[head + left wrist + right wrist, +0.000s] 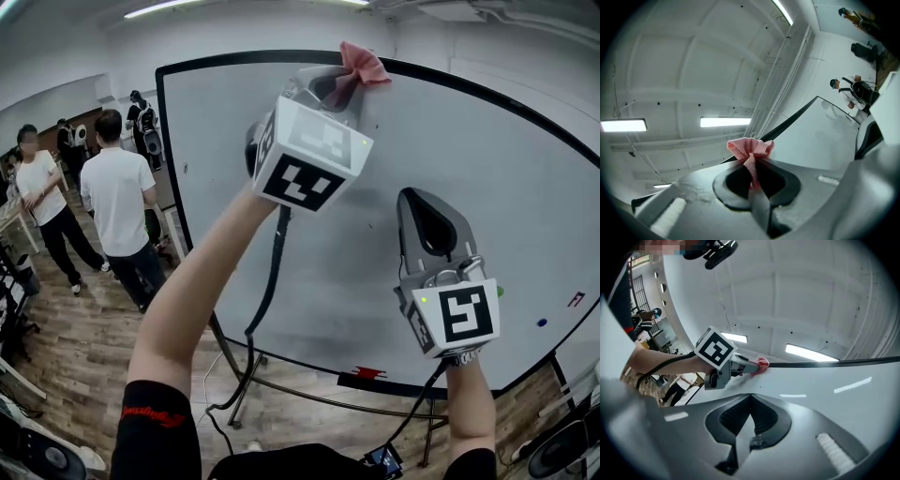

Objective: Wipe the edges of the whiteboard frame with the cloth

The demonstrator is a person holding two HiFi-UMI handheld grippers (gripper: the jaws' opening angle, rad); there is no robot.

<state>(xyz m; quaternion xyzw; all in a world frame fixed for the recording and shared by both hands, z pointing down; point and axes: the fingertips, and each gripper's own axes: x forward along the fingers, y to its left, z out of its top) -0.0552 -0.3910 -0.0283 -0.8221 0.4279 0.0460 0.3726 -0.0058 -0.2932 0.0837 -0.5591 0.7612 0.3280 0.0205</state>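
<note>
The left gripper (343, 82) is clamped on the pink cloth (364, 64), pressing it to the top edge of the whiteboard frame (825, 364); the right gripper (419, 202) hangs lower down, jaws together on nothing. Seems mid-job to me: top edge in hand, sides and bottom probably still to do

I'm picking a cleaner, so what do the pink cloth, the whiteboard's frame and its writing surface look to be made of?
Cloth: soft woven fabric, matte; it bunches into folds and shows a fine weave. Frame: thin black strip, perhaps plastic or painted metal; the look leaves it open. Writing surface: smooth glossy white coating, mirroring the ceiling lights.
</note>
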